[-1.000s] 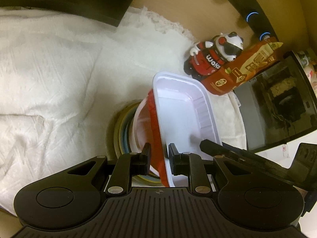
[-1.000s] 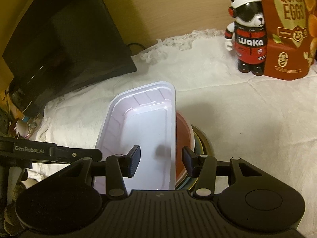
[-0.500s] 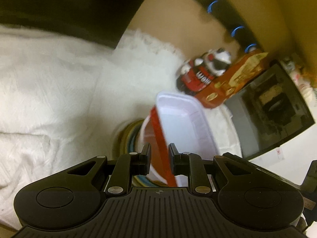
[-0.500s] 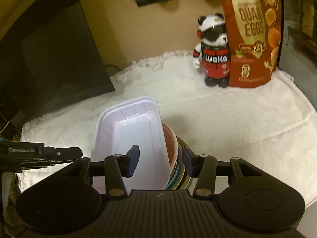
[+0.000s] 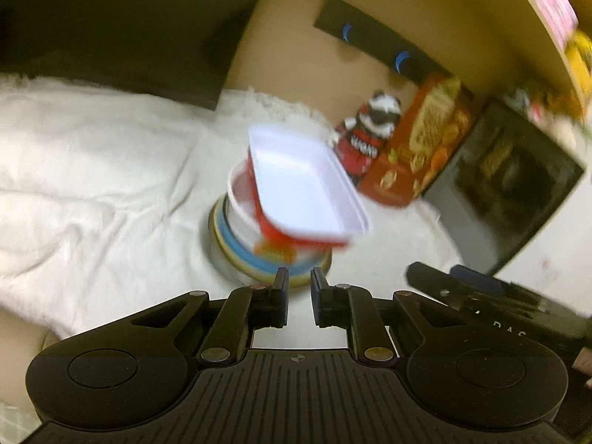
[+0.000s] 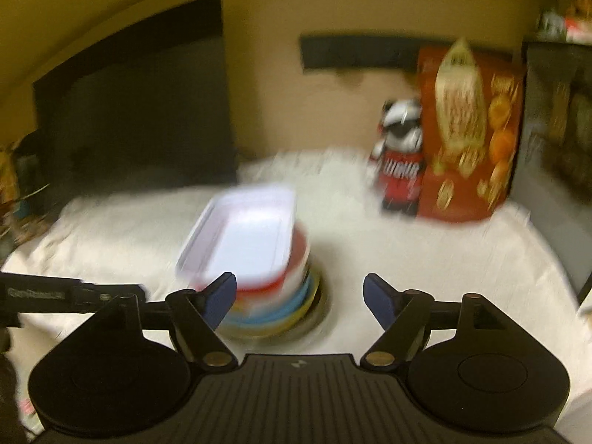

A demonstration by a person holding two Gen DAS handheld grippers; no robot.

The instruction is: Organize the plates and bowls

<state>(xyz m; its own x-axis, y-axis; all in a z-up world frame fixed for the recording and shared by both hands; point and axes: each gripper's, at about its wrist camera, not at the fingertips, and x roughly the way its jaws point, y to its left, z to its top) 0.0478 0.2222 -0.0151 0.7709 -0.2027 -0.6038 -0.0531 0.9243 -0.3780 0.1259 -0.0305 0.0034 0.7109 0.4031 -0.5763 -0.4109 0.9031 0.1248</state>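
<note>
My left gripper points down at a slant toward the stack, its jaws drawn nearly together with only a thin gap and nothing between them (they have just been closing on air). My right gripper tilts down much the same way, and its jaws have just been opening; they stand wide apart and grip nothing, though the left finger overlaps the near edge of the stack in that view.

Just beyond both sets of fingertips sits the white rectangular tray, resting tilted on top of a red-and-white bowl, which is nested in a stack of round plates with blue and yellow rims. The stack stands on the white cloth. Farther back, well apart from it, a panda figure stands just beside an orange snack bag against the wall.
</note>
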